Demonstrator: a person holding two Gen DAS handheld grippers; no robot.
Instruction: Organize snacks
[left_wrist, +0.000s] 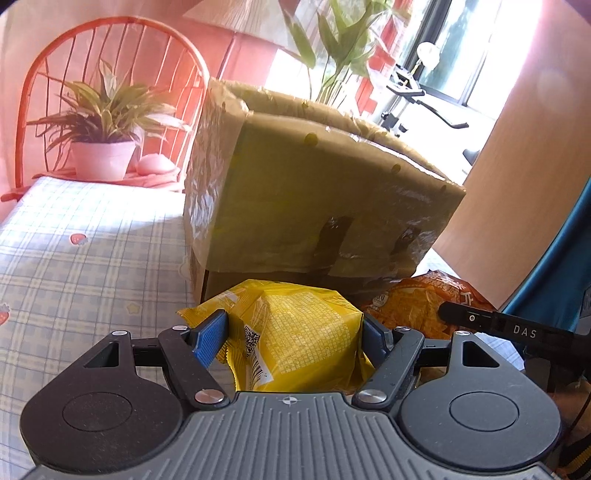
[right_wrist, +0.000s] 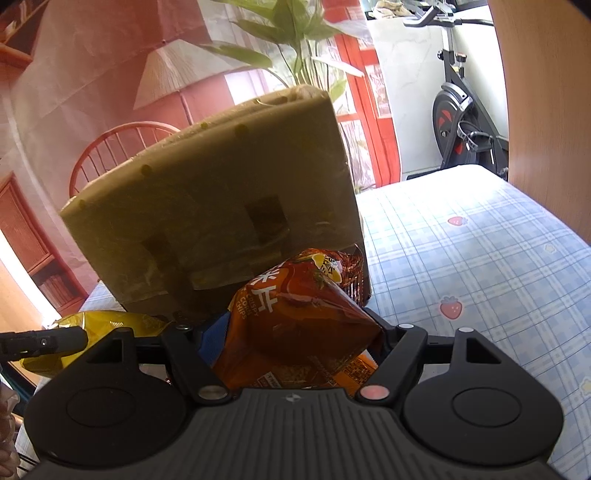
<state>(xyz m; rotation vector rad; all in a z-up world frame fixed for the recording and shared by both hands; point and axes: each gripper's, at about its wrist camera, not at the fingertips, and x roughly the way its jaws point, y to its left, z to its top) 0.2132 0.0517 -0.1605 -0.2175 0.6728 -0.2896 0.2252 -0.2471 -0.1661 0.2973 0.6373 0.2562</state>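
My left gripper (left_wrist: 295, 332) is shut on a yellow snack bag (left_wrist: 299, 332), held just in front of the cardboard box (left_wrist: 332, 184) wrapped in clear tape. My right gripper (right_wrist: 295, 332) is shut on an orange corn chips bag (right_wrist: 299, 321), also close to the box (right_wrist: 207, 206). The orange bag shows in the left wrist view (left_wrist: 424, 299) to the right, with part of the right gripper over it. The yellow bag shows in the right wrist view (right_wrist: 107, 325) at lower left. The box's open top is above both grippers.
The box stands on a table with a blue checked cloth (left_wrist: 92, 240) printed with strawberries (right_wrist: 480, 240). A potted plant (left_wrist: 103, 147) and a red chair (left_wrist: 110, 55) stand behind at left. An exercise bike (right_wrist: 461, 118) is at far right.
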